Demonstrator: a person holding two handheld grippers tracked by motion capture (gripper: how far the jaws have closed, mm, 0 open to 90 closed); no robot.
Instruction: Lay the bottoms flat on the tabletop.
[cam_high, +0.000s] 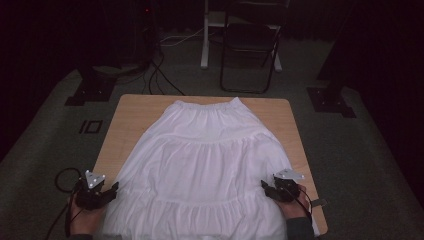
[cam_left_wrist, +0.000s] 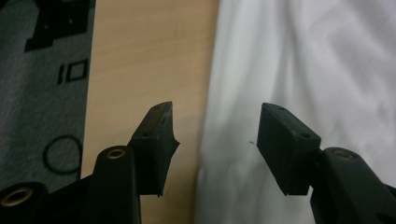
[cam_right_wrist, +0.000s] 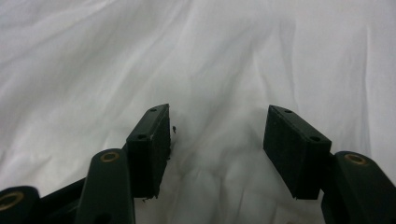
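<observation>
White tiered cotton skirt (cam_high: 205, 165) lies flat mid-frame on the wooden desk (cam_high: 130, 117). My left tool (cam_high: 111, 191) and right tool (cam_high: 266, 188) gape wide at lower corners, nothing grabbed yet, so folding's all ahead.

Dim room, grey carpet (cam_high: 360, 165), folding chair (cam_high: 250, 45), floor cables (cam_high: 160, 75)

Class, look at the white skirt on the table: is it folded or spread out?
Spread out: the white skirt lies flat on the table, waistband far, hem near.
</observation>
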